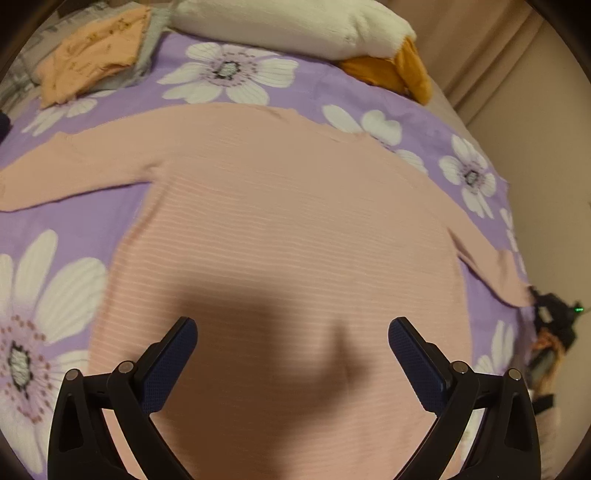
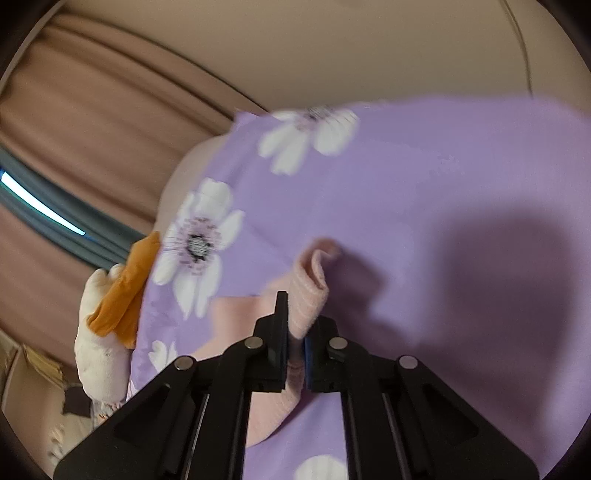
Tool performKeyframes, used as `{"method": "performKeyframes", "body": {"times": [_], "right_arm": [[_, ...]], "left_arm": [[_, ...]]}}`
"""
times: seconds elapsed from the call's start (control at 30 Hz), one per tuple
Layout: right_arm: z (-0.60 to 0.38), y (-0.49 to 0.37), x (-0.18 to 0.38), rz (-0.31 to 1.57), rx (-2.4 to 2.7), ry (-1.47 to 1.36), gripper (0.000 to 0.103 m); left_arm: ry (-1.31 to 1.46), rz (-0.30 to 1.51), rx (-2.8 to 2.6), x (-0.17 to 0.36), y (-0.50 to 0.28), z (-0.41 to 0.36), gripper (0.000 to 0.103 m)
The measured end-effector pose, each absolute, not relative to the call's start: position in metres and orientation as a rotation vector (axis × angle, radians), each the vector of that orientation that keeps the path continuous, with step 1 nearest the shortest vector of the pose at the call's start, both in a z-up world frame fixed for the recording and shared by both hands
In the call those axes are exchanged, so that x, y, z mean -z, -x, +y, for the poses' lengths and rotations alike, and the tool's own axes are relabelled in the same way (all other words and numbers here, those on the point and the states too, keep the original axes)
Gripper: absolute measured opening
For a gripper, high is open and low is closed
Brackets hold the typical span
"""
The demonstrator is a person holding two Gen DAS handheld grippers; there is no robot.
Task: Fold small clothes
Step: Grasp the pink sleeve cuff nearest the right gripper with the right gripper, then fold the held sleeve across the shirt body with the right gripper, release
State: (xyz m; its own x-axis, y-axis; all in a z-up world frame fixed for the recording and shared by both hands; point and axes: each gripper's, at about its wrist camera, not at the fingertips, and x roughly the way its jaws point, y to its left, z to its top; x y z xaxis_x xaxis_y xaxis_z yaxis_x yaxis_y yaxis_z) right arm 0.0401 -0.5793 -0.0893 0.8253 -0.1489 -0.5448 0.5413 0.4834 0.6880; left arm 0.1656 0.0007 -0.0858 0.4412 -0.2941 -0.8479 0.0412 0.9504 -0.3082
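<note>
A pink ribbed long-sleeved top (image 1: 288,206) lies spread flat on a purple bedsheet with white flowers (image 1: 55,280). One sleeve (image 1: 55,173) stretches left, the other (image 1: 491,266) runs to the right edge. My left gripper (image 1: 292,332) hovers open over the lower part of the top, nothing between its blue pads. In the right wrist view my right gripper (image 2: 295,332) is shut on a bunched pink sleeve (image 2: 314,280), whose end sticks up past the fingertips over the sheet (image 2: 424,184).
A folded orange garment (image 1: 96,55) lies at the far left on the bed. A white plush toy with orange feet (image 1: 295,26) rests at the head, also visible as the plush toy (image 2: 107,332). Curtains (image 2: 92,110) and a wall stand beyond the bed edge.
</note>
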Motion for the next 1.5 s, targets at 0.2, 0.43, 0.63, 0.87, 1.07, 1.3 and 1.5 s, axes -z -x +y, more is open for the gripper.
{"method": "performKeyframes", "body": {"times": [0.2,0.43,0.63,0.87,1.07,1.3,1.5], "right_arm": [[-0.547,-0.058,0.007,0.448,0.369,-0.774,0.007],[-0.434,-0.144,-0.074,0.538,0.263,-0.437,0.007],[-0.303,-0.223,-0.082,0.602,0.102,-0.193,0.007],[-0.167,-0.286,-0.014,0.726,-0.07,0.043,0.007],[-0.08,-0.291,0.072,0.863,-0.166,0.261,0.01],[-0.061,-0.284,0.115,0.98,-0.294,0.233,0.052],[-0.132,-0.256,0.066,0.874,-0.389,-0.093,0.066]], "left_arm": [[0.304,1.069,0.18,0.078,-0.165,0.028,0.102],[0.338,1.033,0.143,0.066,-0.165,0.065,0.102],[0.387,0.989,0.098,0.062,-0.162,0.107,0.102],[0.438,0.977,0.028,0.071,-0.17,0.144,0.102],[0.455,0.996,0.006,0.081,-0.177,0.158,0.102],[0.446,1.01,0.021,0.083,-0.192,0.152,0.102],[0.399,0.992,0.132,0.072,-0.219,0.119,0.102]]}}
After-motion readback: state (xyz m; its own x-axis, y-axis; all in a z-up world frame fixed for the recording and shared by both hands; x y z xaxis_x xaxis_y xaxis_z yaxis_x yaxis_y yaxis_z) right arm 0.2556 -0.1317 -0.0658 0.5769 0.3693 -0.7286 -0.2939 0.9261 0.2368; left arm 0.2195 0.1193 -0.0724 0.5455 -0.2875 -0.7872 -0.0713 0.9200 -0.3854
